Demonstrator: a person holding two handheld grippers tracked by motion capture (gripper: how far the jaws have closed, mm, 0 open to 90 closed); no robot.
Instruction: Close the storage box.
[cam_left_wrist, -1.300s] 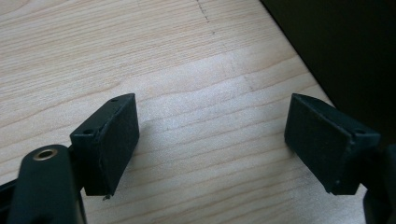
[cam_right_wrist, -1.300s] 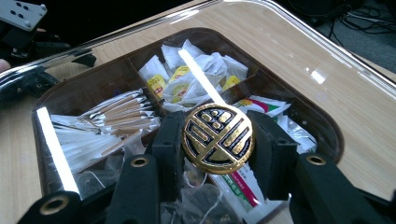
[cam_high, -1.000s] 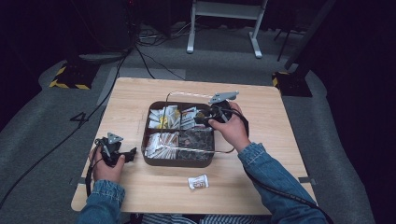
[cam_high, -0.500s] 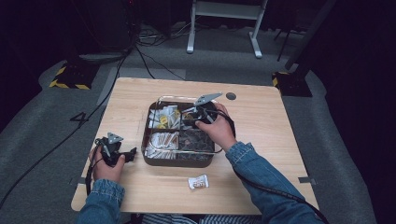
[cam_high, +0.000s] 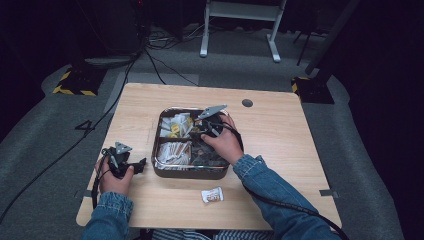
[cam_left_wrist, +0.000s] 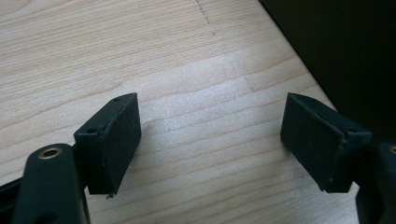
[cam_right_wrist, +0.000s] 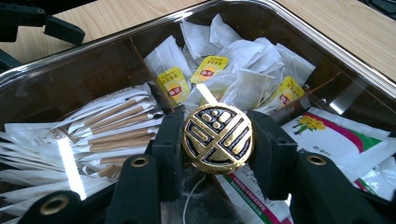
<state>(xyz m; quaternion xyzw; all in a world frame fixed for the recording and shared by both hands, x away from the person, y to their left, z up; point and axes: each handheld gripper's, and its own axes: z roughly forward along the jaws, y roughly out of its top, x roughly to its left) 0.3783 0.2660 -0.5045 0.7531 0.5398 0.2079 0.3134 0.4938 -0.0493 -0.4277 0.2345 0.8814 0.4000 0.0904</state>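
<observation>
Since a second ago the right gripper (cam_high: 202, 131) has slid from the far right corner of the tray (cam_high: 187, 172) in toward its middle and dropped a bit lower; the left one hasn't budged.

Nearest the person, there's a small sachet (cam_high: 212, 195) lying by itself on the table (cam_high: 280, 145), just in front of the tray and not touching it. To the left of it, the left gripper (cam_left_wrist: 210, 140) sits low over bare wood just beside the tray's left wall, jaws spread wide with nothing between them.

Next up is the tray itself, a dark one with a shiny metal rim and dividers. In the right gripper view the near left compartment is stuffed with long paper sticks (cam_right_wrist: 93, 126), and white packets with a flower print (cam_right_wrist: 336, 135) sit on the right.

The right gripper (cam_right_wrist: 217, 140) is over the middle of the tray, jaws clamped onto a round gold and black foil disc (cam_right_wrist: 217, 138), one pad pressing each side. The disc stands on edge, face to the camera, above the tray's contents; can't tell if it touches anything below.

Behind it, the far compartment holds a heap of tea bags (cam_right_wrist: 233, 60) with yellow tags.
</observation>
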